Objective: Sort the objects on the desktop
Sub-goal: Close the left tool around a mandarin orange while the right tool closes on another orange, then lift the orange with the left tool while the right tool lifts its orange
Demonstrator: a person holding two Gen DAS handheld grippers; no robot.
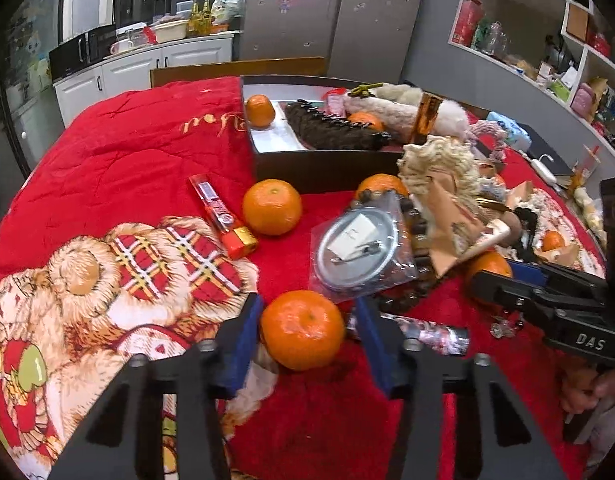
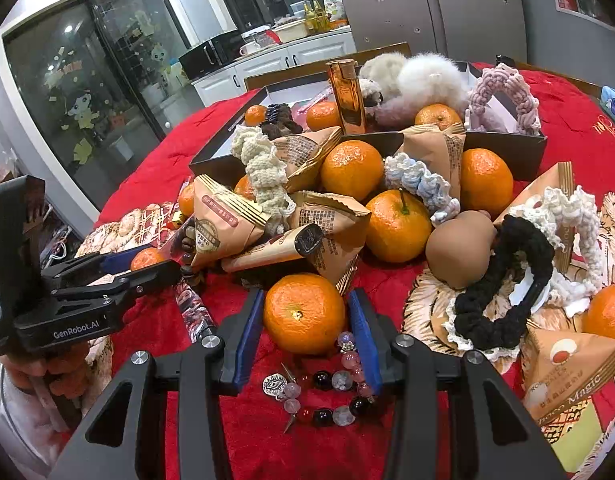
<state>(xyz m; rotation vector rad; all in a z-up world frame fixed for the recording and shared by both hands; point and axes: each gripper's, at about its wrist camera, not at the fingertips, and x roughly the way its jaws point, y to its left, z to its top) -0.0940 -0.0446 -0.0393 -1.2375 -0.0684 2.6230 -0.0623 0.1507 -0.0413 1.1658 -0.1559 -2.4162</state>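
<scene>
On a red quilt lie several oranges, snack packets, scrunchies and bead bracelets. In the left wrist view my left gripper (image 1: 307, 303) is shut on an orange (image 1: 302, 334), with its blue pads against the fruit's two sides. A dark open box (image 1: 315, 166) with an orange, a brown hair clip and fluffy things in it stands behind. In the right wrist view my right gripper (image 2: 306, 295) is shut on another orange (image 2: 303, 316), just above a bead bracelet (image 2: 327, 392). Each gripper also shows at the edge of the other's view, around its orange.
A red candy bar (image 1: 221, 216), a loose orange (image 1: 272, 207) and a bagged round tin (image 1: 357, 252) lie ahead of the left gripper. Snack packets (image 2: 227, 224), a brown egg (image 2: 459, 252) and a black scrunchie (image 2: 507, 280) crowd ahead of the right gripper. A person's hand (image 2: 47, 368) holds the left gripper.
</scene>
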